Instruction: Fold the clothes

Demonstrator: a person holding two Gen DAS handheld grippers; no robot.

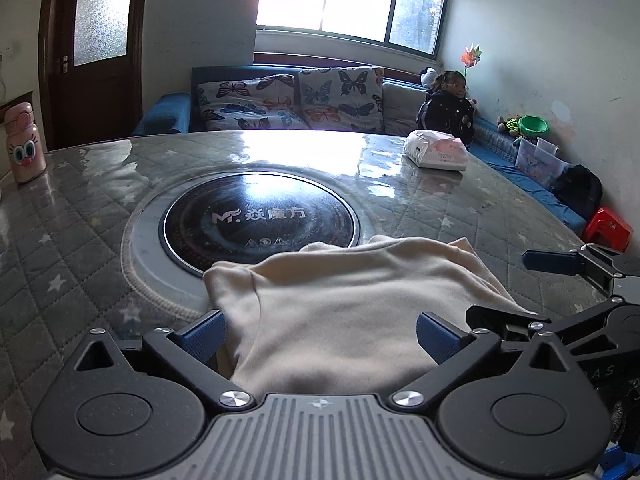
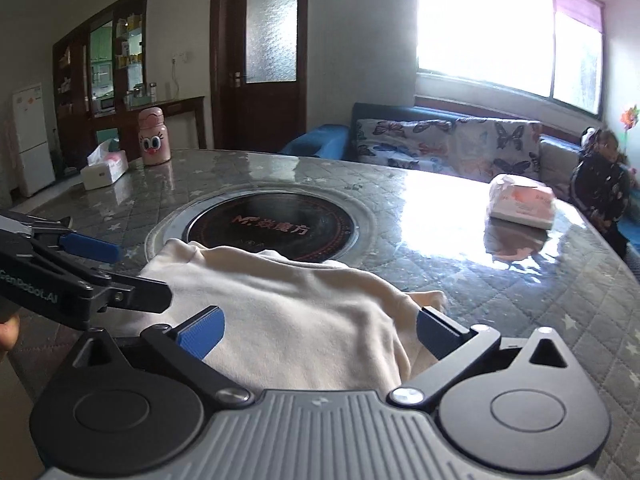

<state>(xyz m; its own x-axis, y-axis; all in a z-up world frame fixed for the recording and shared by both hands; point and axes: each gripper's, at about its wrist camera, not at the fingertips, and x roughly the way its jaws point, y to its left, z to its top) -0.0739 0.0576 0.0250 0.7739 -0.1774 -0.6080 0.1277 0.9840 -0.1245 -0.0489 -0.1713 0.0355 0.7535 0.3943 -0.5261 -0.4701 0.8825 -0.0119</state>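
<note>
A cream garment (image 1: pixel 352 300) lies folded on the near part of the round table (image 1: pixel 80 208), its far edge over the black induction plate (image 1: pixel 256 216). It also shows in the right wrist view (image 2: pixel 288 320). My left gripper (image 1: pixel 320 336) is open, its blue fingertips on either side of the garment's near part. My right gripper (image 2: pixel 320 332) is open the same way over the garment's right half. The right gripper shows at the right edge of the left view (image 1: pixel 568 280). The left gripper shows at the left edge of the right view (image 2: pixel 92 272).
A pink cartoon bottle (image 1: pixel 24 144) stands at the table's far left. A tissue pack (image 1: pixel 438 150) lies at the far right, and a tissue box (image 2: pixel 105 168) by the bottle. A child (image 1: pixel 450 108) sits on the sofa (image 1: pixel 288 100) behind. A red stool (image 1: pixel 608 228) stands right.
</note>
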